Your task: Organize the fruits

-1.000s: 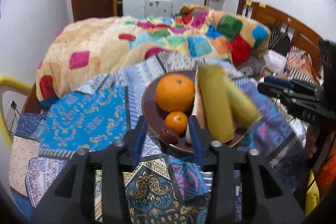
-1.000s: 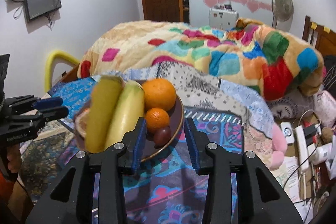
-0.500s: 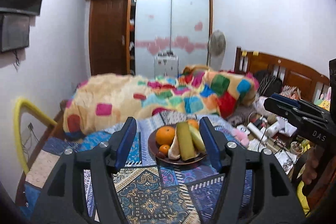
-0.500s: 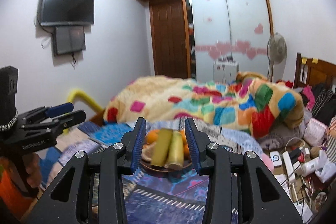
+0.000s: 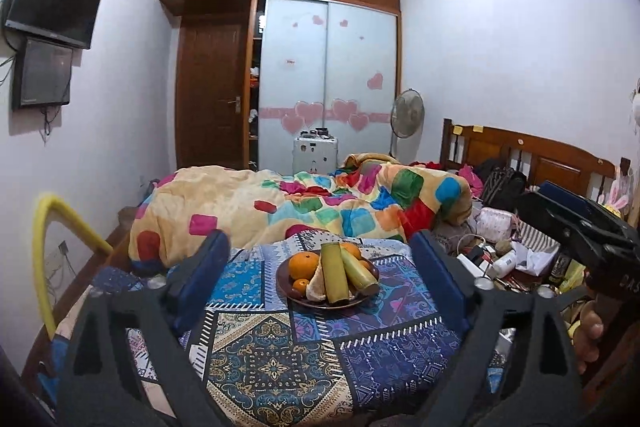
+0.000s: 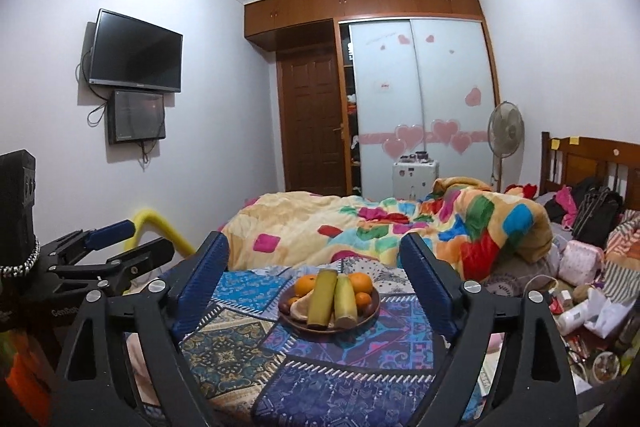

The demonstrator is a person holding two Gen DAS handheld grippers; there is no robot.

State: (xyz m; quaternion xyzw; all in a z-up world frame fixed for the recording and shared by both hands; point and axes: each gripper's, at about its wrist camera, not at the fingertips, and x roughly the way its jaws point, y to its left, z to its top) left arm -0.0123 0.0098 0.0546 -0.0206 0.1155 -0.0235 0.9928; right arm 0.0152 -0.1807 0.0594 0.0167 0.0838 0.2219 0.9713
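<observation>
A brown plate (image 5: 285,277) (image 6: 332,327) stands on the patchwork cloth (image 5: 260,347) (image 6: 340,387) of the table. On it lie two yellow-green bananas (image 5: 334,275) (image 6: 322,297), a big orange (image 5: 304,265) (image 6: 360,283), a small orange (image 5: 301,283) (image 6: 363,299) and a pale peeled piece (image 5: 316,285). My left gripper (image 5: 319,241) (image 6: 148,239) hangs well back from the plate, its jaws opening wide with nothing between them. My right gripper (image 6: 315,245) (image 5: 536,203) is just as far back, its jaws also opening and holding nothing.
Behind the table lies a bed with a colourful quilt (image 5: 320,203). Bottles, bags and cables clutter the right side (image 6: 580,307). A yellow rail (image 5: 44,247) stands at the left. A hand (image 5: 588,331) holds the right gripper's handle.
Both grippers have drawn back and risen from close over the plate, so it now looks small and far. Both pairs of jaws have spread from narrow to wide.
</observation>
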